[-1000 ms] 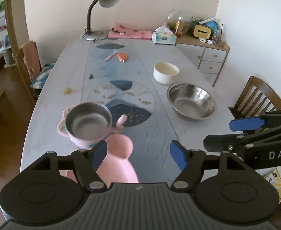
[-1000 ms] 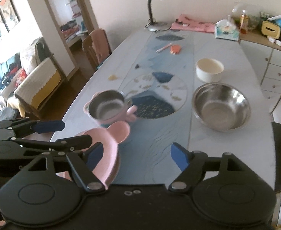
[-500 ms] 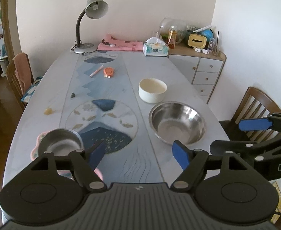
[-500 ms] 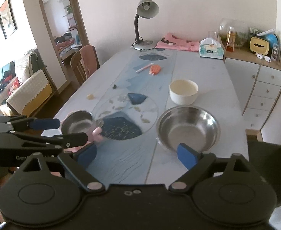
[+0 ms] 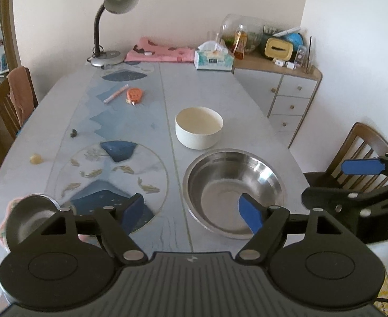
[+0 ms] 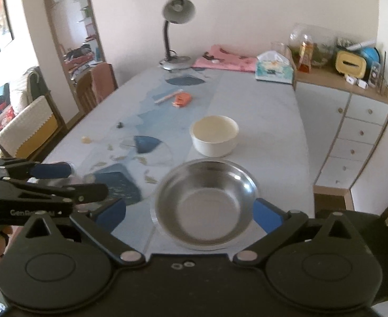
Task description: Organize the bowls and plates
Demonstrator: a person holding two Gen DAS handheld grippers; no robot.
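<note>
Both grippers stand spread with nothing between the pads; the right gripper (image 6: pixel 190 210) has just been opening wider, framing the steel bowl (image 6: pixel 204 203) on the table (image 6: pixel 262 121). The left gripper (image 5: pixel 191 208) has just widened too. A white bowl (image 5: pixel 199 126) sits just behind the steel one.

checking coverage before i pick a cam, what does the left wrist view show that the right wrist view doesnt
Only the left wrist view: the small steel bowl in its pink holder at the near left table edge, and a wooden chair on the right.

Only the right wrist view: the doorway with the sofa beyond it, at left.

Both: the big steel bowl, the cream bowl behind it, the lamp, the tissue box, and the drawer cabinet. Each view also catches the other gripper at its edge, both open and empty: left gripper, right gripper.
</note>
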